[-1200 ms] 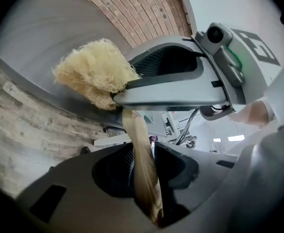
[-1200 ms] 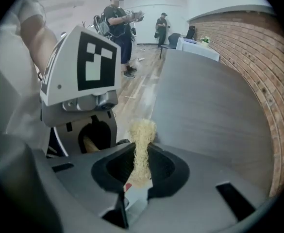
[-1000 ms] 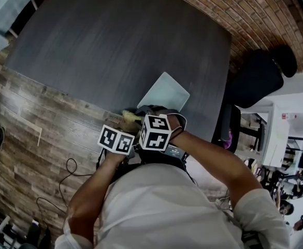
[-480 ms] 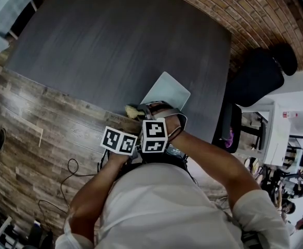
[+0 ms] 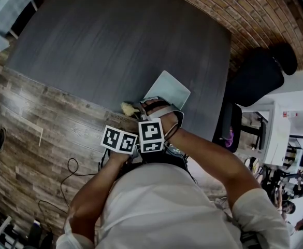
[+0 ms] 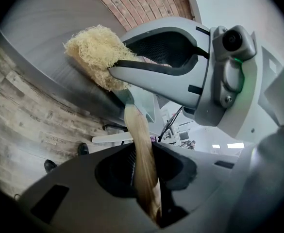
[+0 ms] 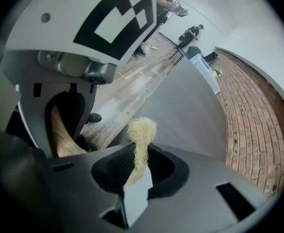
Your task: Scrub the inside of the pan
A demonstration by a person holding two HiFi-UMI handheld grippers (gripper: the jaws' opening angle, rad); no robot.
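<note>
The left gripper's [image 6: 142, 176] fingers [image 6: 178, 166] are clamped on the pale wooden handle of a brush [image 6: 141, 144]. The handle runs straight out from between them to a shaggy, straw-coloured fibre head [image 6: 95, 55]. The right gripper's [image 7: 134, 178] fingers [image 7: 163, 171] are closed on the thin, pale blue-grey rim of the pan [image 5: 168, 90], which juts out between them as a flat edge.

In the left gripper view the fibre head lies against the tip of the right gripper, just beside the pan's rim. In the head view it shows as a yellow tuft at the pan's near left corner. The pan itself is a light, square-cornered shape over the dark grey desk [image 5: 120, 40]; whether it lies flat or is tipped up I cannot tell.

On the person's side of the pan, the two marker cubes [image 5: 119, 140] [image 5: 151, 135] sit just beside each other, the right one closer to the pan. Each bears black-and-white square patterns, no letters. A small green light [image 6: 236, 60] glows on the right gripper's body.

Both forearms reach forward and down from the white shirt [image 5: 161, 211]. The left forearm [image 5: 91, 191] runs nearly straight toward the pan. The right forearm [image 5: 213, 162] comes in from the side with the elbow out. Left of the pan lies plank floor [image 5: 32, 123], whose faint print is too blurred to read.
</note>
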